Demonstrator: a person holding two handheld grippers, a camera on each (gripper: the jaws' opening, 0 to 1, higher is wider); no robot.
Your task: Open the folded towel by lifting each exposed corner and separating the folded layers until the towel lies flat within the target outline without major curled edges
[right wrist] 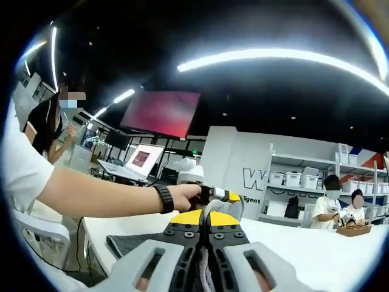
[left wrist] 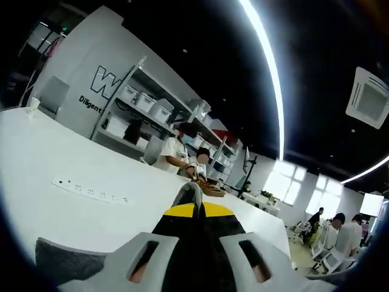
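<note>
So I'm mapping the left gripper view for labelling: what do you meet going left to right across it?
Paper cup → grey towel → white power strip → shelving with white bins → wicker basket → bright windows → ceiling air-conditioning unit.

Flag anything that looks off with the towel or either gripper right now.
The towel is not lying flat: both grippers are shut on it and hold it up off the white table. The left gripper and the right gripper each pinch grey cloth.
</note>
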